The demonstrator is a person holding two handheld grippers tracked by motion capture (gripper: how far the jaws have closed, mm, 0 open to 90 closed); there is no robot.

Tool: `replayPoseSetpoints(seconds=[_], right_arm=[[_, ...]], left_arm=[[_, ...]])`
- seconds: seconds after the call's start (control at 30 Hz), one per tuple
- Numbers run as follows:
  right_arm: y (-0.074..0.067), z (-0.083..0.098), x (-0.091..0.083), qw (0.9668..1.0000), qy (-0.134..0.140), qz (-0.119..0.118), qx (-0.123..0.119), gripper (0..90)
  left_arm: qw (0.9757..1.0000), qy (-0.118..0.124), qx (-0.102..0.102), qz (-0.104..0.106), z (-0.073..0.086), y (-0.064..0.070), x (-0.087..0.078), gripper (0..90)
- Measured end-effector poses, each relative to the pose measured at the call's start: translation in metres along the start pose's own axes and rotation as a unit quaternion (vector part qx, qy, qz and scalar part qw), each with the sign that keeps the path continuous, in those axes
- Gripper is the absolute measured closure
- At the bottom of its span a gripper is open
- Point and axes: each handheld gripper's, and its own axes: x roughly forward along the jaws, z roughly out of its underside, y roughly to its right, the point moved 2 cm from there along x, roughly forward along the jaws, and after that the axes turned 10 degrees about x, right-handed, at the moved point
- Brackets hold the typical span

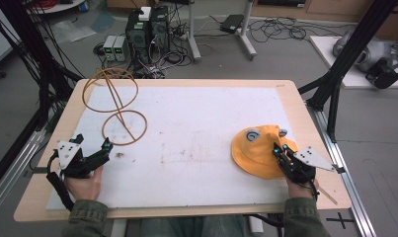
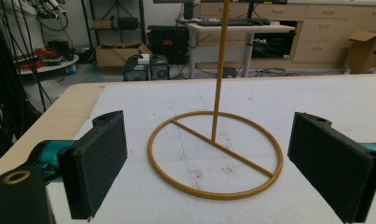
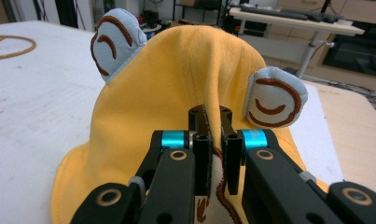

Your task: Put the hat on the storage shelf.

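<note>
White board (image 1: 196, 148) over a wooden table; lab floor beyond with cables and computer cases.

Hat (image 1: 258, 150): yellow, two pale blue ears, lying at the board's right edge. Right gripper (image 1: 280, 149) is at its near side, jaws pinched narrow on a fold of the fabric.

Stand (image 1: 118, 106): yellow wire, ring base on the board at far left, upright rod, larger ring on top. Left gripper (image 1: 106, 146) rests just in front of the base, jaws wide, nothing between them.

Containers: none seen.

Right gripper view: brown stitched curves on the hat's ears (image 3: 274, 98) and cream lining under the jaws. Left gripper view: crossbar across the stand's base ring (image 2: 216, 154).
</note>
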Motion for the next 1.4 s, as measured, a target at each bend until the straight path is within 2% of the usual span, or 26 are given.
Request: replayPoseSetpoints(seconds=[0.2,0.3,0.33,0.37,0.43,0.67,0.7,0.8,0.9,1.03,1.07,1.1,1.23,1.37,1.4], right_arm=[[-0.002,-0.005,-0.003,0.9997,0.023,0.000,0.009,87.7],[-0.004,-0.013,-0.005,0.9988,0.047,-0.002,0.016,87.6],[-0.004,-0.013,-0.005,0.9988,0.047,-0.002,0.016,87.6],[-0.005,-0.019,-0.006,0.9979,0.062,-0.004,0.019,87.7],[-0.005,-0.025,-0.005,0.9972,0.072,-0.006,0.022,87.6],[-0.006,-0.045,-0.002,0.9957,0.088,-0.019,0.023,87.6],[-0.008,-0.056,-0.001,0.9946,0.097,-0.027,0.027,87.6],[-0.009,-0.065,0.001,0.9932,0.107,-0.033,0.033,87.6],[-0.016,-0.088,0.008,0.9913,0.120,-0.044,0.033,87.5],[-0.032,-0.117,0.020,0.9890,0.133,-0.060,0.020,87.5],[-0.032,-0.117,0.020,0.9890,0.133,-0.060,0.020,87.5],[-0.044,-0.134,0.026,0.9869,0.143,-0.073,0.017,87.5],[-0.067,-0.162,0.041,0.9819,0.166,-0.090,0.009,87.5],[-0.099,-0.187,0.062,0.9763,0.185,-0.113,0.006,87.5],[-0.099,-0.187,0.062,0.9763,0.185,-0.113,0.006,87.5]], left_arm=[[1.0000,0.001,-0.001,-0.002,0.000,-0.001,0.000,12.1],[1.0000,0.002,-0.002,-0.002,0.000,-0.002,-0.001,12.1],[1.0000,0.002,-0.002,-0.002,0.000,-0.002,-0.001,12.1],[1.0000,0.000,-0.004,-0.002,0.001,-0.003,-0.001,12.1],[1.0000,0.000,-0.005,-0.002,0.002,-0.003,-0.001,12.1],[1.0000,-0.003,-0.005,0.000,0.002,-0.001,-0.001,12.1],[1.0000,-0.003,-0.003,-0.001,0.002,0.000,-0.001,12.1],[1.0000,-0.003,-0.006,0.001,0.001,0.000,-0.001,12.1],[1.0000,-0.002,-0.003,0.004,0.001,0.003,0.000,12.1],[1.0000,-0.003,-0.005,0.007,0.001,0.004,0.000,12.1],[1.0000,-0.003,-0.005,0.007,0.001,0.004,0.000,12.1],[0.9999,-0.001,-0.006,0.008,0.001,0.004,0.000,12.1],[0.9999,0.002,-0.013,0.006,0.002,0.001,0.000,12.1],[0.9996,0.007,-0.024,0.012,0.003,0.000,-0.001,12.1],[0.9996,0.007,-0.024,0.012,0.003,0.000,-0.001,12.1]])
